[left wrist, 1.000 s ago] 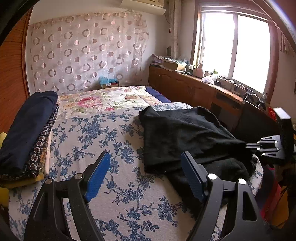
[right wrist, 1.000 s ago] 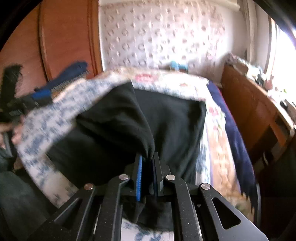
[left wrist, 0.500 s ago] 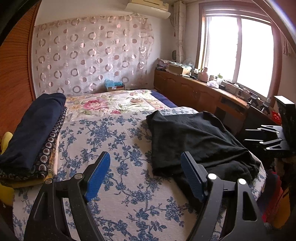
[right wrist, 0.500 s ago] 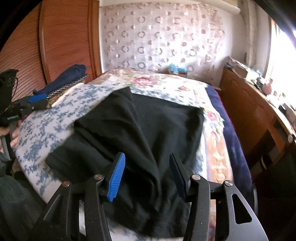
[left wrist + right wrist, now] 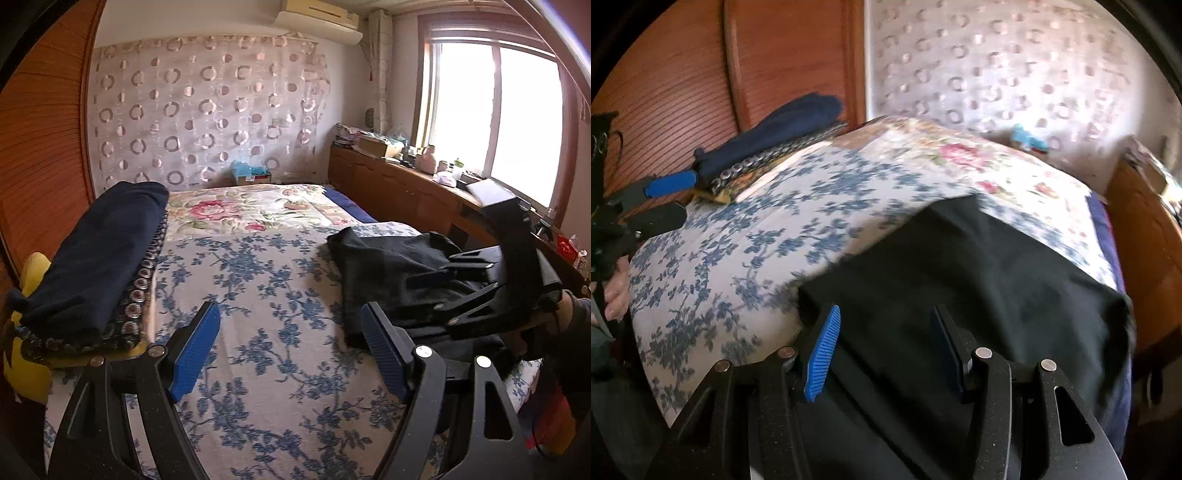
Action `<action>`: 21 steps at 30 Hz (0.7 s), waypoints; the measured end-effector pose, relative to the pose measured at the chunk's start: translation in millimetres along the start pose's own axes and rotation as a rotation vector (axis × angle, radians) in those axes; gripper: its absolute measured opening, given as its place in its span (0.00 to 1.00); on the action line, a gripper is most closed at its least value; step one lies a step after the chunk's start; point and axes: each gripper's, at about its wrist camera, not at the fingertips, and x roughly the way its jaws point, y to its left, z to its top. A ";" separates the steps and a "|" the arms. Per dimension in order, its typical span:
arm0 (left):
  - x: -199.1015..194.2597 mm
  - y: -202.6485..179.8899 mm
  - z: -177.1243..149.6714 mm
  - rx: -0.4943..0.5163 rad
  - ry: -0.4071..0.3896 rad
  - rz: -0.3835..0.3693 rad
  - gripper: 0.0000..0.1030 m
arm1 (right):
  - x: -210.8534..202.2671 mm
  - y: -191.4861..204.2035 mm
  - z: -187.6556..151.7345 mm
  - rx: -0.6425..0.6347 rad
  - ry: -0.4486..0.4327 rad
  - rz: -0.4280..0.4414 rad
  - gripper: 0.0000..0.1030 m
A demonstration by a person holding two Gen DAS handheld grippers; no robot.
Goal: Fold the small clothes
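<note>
Over on the left edge of the bed [image 5: 258, 369], a stack of folded clothes [image 5: 92, 258] lies along the wooden wall panel [image 5: 40, 166], a navy piece on top of a patterned one. Next comes the left gripper [image 5: 290, 345], its blue-padded jaws spread wide above bare blue-flowered bedspread, nothing between them. Further right, the black garment [image 5: 979, 280] lies rumpled near the bed's right edge, one corner reaching toward the pink-flowered quilt [image 5: 251, 210]. Low over it hovers the right gripper [image 5: 882, 347], jaws parted with dark cloth showing in the gap but neither pad pressing on it. Beyond, a wooden cabinet [image 5: 399, 188] cluttered with small items runs under the bright window [image 5: 495, 114].
</note>
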 end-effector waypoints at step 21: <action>1.8 3.1 -6.3 0.000 0.008 0.000 0.77 | 63.7 35.8 16.8 -0.138 0.085 0.043 0.51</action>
